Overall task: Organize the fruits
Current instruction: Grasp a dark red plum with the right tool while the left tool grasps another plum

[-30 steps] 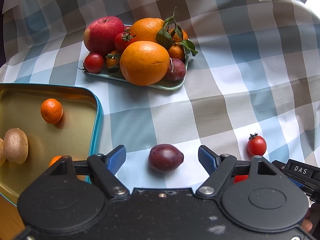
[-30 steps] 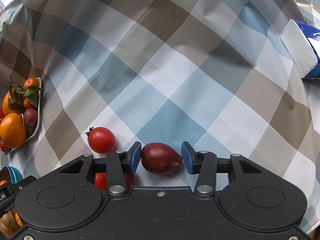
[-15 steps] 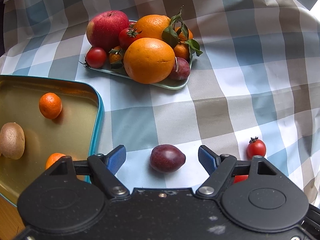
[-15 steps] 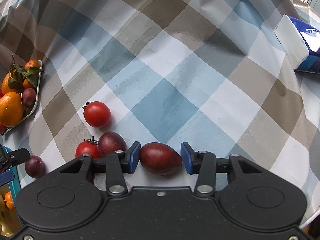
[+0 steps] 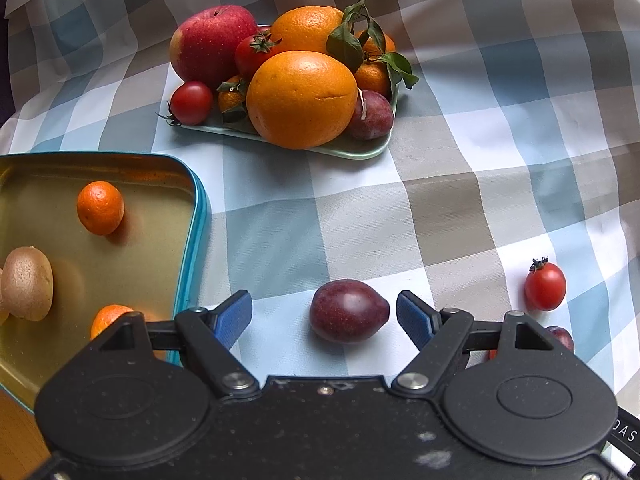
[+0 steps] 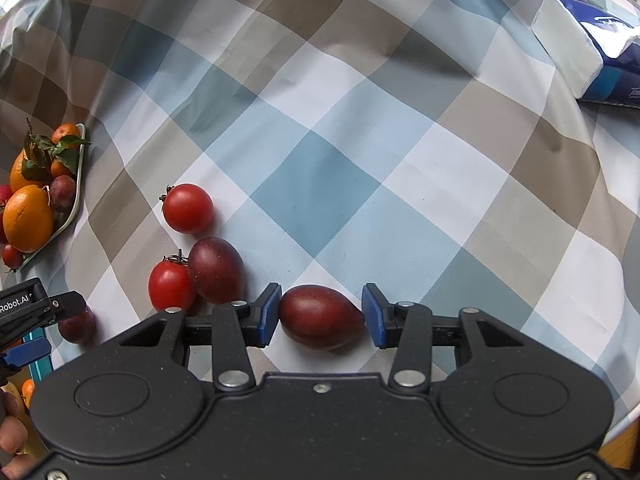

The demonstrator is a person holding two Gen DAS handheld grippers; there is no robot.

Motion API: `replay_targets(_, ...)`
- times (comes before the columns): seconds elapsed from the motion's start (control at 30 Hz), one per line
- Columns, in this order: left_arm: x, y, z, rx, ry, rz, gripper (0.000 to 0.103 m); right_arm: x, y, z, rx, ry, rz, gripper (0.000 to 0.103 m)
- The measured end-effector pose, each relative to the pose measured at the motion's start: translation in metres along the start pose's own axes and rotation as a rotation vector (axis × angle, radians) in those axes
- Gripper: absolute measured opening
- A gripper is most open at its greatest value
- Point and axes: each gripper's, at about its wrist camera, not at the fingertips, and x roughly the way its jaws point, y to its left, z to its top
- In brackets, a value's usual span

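My right gripper (image 6: 320, 316) has a dark red plum (image 6: 321, 317) clamped between its blue pads: the left pad touches one end and the right pad meets the pointed tip. Whether the plum is lifted or sits on the checked cloth (image 6: 320, 168), I cannot tell from this angle. The grip runs end to end along the plum's long axis, so I judge it could squirt out or swivel if I move fast, since the tip gives the pad little to bear on.

Just left of it lie a second plum (image 6: 216, 270) and two tomatoes (image 6: 171, 285) (image 6: 187, 208), close enough that a slipped fruit could knock them rolling.

My left gripper (image 5: 324, 316) hovers with its jaws wide apart over another plum (image 5: 349, 311), which rests on the cloth between the pads, nearer the right one and touching neither. Closing off-centre like this could nudge the plum sideways instead of catching it.

To the left stands an open tin (image 5: 196, 216) with a teal rim, holding two small oranges and a kiwi (image 5: 27, 283). Its rim is close to the left pad, so I could bump it when I swing over.

Beyond is a green tray (image 5: 356, 152) heaped with oranges, an apple (image 5: 212, 44), tomatoes and a plum. The pile looks unsteady to me; adding fruit there could start a tumble. A blue and white packet (image 6: 584, 40) lies far right, well apart.
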Motion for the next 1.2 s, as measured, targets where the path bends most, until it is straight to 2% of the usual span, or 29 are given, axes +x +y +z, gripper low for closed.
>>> replay_targets(0.33,0.008,-0.006,-0.002,0.030,0.002,0.017,0.082,0.001,0.003,-0.003,-0.024,-0.006,-0.013,0.053)
replay_targets(0.73,0.023,-0.015,-0.004,0.069,0.022,0.039,0.081,0.003,0.018,-0.015,-0.117,-0.055,-0.088,0.054)
replay_targets(0.83,0.019,-0.012,-0.006,0.056,0.015,0.026,0.069,0.003,0.017,-0.015,-0.119,-0.057,-0.087,0.054)
replay_targets(0.93,0.015,-0.009,-0.005,0.043,0.004,0.006,0.045,0.004,0.016,-0.016,-0.120,-0.059,-0.084,0.054)
replay_targets(0.97,0.013,-0.009,-0.005,0.042,0.002,0.004,0.042,0.004,0.017,-0.016,-0.122,-0.059,-0.085,0.054)
replay_targets(1.2,0.008,-0.001,-0.007,-0.015,0.050,-0.062,0.042,0.003,0.017,-0.017,-0.128,-0.057,-0.081,0.055)
